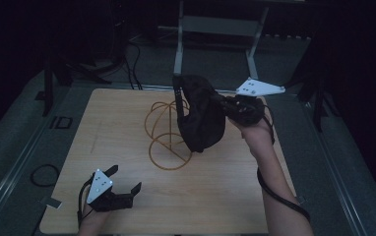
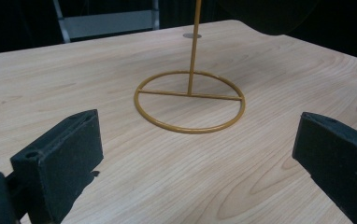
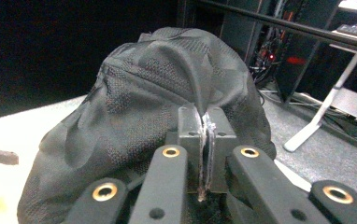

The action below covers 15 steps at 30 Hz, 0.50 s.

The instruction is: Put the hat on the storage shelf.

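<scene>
A black fabric cap (image 1: 201,118) hangs in the air over the middle of the wooden table (image 1: 127,206), pinched at its right edge by my right gripper (image 1: 224,105). In the right gripper view the jaws (image 3: 203,126) are shut on a fold of the cap (image 3: 153,93). A gold wire stand (image 1: 169,130) with a round base rises just left of and partly behind the cap. My left gripper (image 1: 125,178) rests low near the table's front left, open and holding nothing. In the left gripper view its jaws (image 2: 197,149) stand wide apart, facing the stand's base ring (image 2: 189,100).
A grey metal frame (image 1: 218,29) stands beyond the table's far edge. A black cable loop (image 1: 45,174) lies on the grey floor mat to the left. Dark stands (image 1: 48,83) flank the table's back corners.
</scene>
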Motion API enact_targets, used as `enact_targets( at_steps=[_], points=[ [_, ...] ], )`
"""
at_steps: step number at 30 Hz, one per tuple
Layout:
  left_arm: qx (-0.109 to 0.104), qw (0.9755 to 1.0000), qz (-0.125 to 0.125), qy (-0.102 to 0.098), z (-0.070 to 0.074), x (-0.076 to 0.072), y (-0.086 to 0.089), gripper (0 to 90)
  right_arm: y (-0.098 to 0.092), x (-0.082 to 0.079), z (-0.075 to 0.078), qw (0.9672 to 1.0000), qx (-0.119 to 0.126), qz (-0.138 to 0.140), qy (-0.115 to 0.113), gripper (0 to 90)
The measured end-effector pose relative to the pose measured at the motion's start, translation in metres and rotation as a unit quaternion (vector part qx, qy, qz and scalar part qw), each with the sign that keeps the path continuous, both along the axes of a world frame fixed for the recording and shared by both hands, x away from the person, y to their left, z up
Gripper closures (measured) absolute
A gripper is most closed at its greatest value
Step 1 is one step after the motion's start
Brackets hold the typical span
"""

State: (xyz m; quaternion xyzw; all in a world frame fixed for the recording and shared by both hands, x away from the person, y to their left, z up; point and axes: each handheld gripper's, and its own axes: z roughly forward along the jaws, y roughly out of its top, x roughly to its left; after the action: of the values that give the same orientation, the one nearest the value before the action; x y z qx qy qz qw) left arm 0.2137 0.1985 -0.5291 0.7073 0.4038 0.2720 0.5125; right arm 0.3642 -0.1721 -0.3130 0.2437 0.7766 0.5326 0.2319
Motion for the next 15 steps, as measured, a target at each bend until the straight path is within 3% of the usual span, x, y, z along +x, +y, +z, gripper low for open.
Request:
enact_targets(
  at_steps=[15],
  points=[
    [-0.007, 1.0, -0.003, 0.003, -0.001, 0.001, 0.002, 2.3, 0.038, 0.01, -0.013, 0.9985, -0.004, 0.043, 0.033, 87.3]
  ],
)
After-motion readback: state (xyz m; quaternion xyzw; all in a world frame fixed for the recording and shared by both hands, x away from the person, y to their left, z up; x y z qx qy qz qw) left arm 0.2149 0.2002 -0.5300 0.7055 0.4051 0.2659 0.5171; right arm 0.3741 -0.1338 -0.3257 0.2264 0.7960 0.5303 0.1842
